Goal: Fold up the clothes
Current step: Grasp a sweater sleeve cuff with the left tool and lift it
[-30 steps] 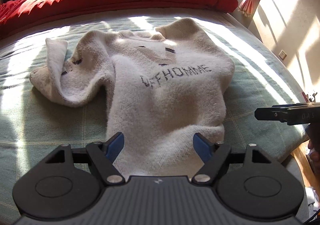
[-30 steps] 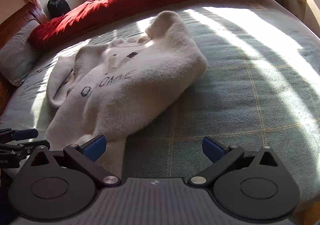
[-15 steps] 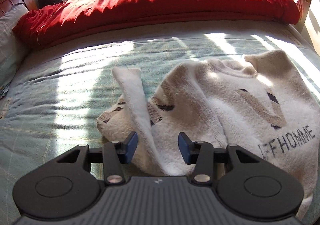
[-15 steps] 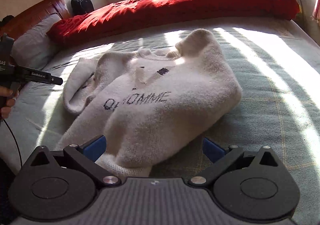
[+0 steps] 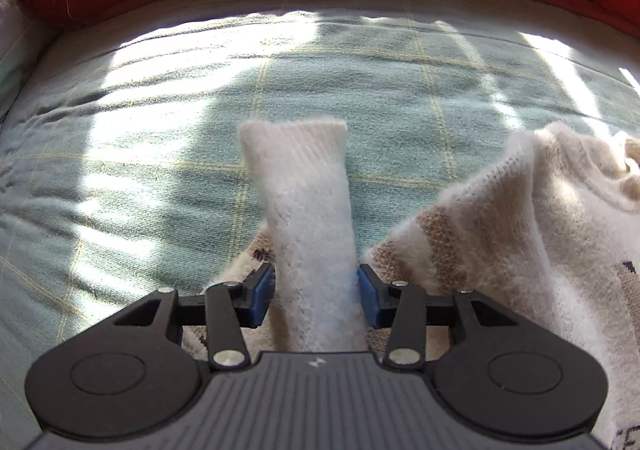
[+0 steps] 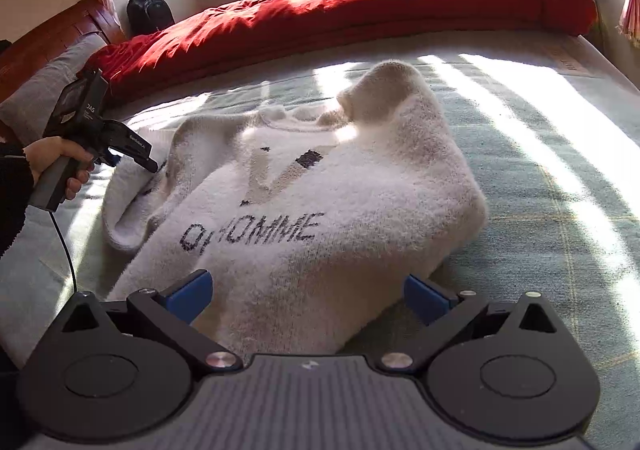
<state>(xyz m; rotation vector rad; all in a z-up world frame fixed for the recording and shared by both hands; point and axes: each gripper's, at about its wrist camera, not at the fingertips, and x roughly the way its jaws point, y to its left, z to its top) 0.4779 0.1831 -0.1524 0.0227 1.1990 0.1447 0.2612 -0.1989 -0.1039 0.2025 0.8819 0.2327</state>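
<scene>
A fluffy white sweater [image 6: 320,202] with dark lettering lies crumpled on the green bedspread [image 6: 560,170]. Its sleeve [image 5: 304,202] runs forward between the fingers of my left gripper [image 5: 316,296]; the blue pads sit on either side of it, close to the fabric, still open. The sweater's body [image 5: 540,230] lies to the right in that view. My right gripper [image 6: 308,296] is open wide, low over the sweater's near hem. The left gripper [image 6: 148,166] also shows in the right wrist view, at the sleeve on the left.
A red duvet [image 6: 360,6] is bunched along the far side of the bed. A grey pillow [image 6: 44,90] and wooden headboard are at the left. A black bag [image 6: 148,12] stands by the wall. The bed's edge runs along the right.
My left gripper has moved left from the hem to the sleeve and now straddles it, fingers narrower. My right gripper has come closer over the sweater's hem.
</scene>
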